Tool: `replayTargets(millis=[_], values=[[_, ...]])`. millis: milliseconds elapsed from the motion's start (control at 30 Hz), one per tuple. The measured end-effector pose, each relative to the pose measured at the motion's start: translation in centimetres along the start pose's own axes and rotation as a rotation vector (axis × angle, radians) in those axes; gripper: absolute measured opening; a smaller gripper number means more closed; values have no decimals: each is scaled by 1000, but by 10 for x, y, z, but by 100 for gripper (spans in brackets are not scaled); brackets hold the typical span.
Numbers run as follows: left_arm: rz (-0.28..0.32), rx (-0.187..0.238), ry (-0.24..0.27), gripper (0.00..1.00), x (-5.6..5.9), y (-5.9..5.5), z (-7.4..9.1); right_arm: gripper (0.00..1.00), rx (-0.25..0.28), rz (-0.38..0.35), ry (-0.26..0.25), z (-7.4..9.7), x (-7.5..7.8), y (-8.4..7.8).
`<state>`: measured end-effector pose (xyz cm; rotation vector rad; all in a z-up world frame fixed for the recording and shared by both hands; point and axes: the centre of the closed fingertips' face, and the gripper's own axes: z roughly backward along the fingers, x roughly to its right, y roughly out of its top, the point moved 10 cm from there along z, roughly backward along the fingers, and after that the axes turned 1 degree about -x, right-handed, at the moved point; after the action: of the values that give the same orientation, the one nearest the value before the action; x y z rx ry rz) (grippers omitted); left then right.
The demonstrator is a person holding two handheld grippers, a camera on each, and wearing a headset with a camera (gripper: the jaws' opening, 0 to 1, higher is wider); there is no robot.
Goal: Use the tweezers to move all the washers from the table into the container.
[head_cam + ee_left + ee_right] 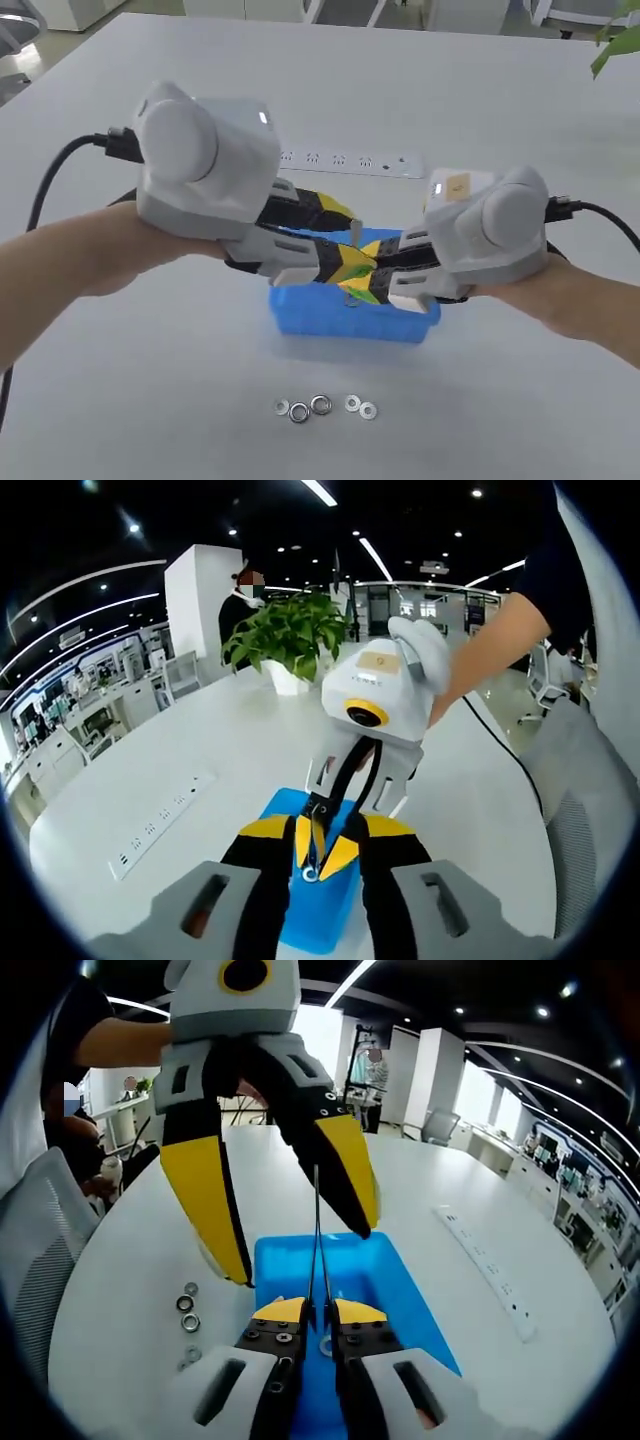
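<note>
Tweezers (317,1240) between jaws of right gripper (318,1308), above blue container (395,1280); washers (320,405) nearby

The head view looks forward and down from above and behind the left gripper (355,240) and the right gripper (360,280), near enough that their housings loom large. The left gripper view rides low and looks along its own jaws straight at the right gripper, close ahead. The right gripper view faces the opposite way, with the left gripper just ahead. Both gripper views share the tweezers (318,1230) between the jaws. All three views share the blue container (300,318) below the jaws and the power strip (350,160) beyond the grippers.
</note>
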<state>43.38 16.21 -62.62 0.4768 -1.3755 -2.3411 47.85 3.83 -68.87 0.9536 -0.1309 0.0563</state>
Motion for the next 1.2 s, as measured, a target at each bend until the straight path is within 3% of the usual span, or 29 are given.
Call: replayTargets(millis=[333,467,667,767,1200], values=[[-28,-32,-29,22,-1,-1,-4,10,9,11,8,3,1,4],[-92,-54,-10,15,-2,0,-4,10,9,11,9,3,1,5],[-99,-51,-18,9,-4,2,-3,10,6,11,9,4,0,4],[-144,-56,-21,8,-3,4,-3,10,2,14,8,5,0,4],[-147,-53,-32,6,2,9,5,11,5,21,14,11,-6,11]])
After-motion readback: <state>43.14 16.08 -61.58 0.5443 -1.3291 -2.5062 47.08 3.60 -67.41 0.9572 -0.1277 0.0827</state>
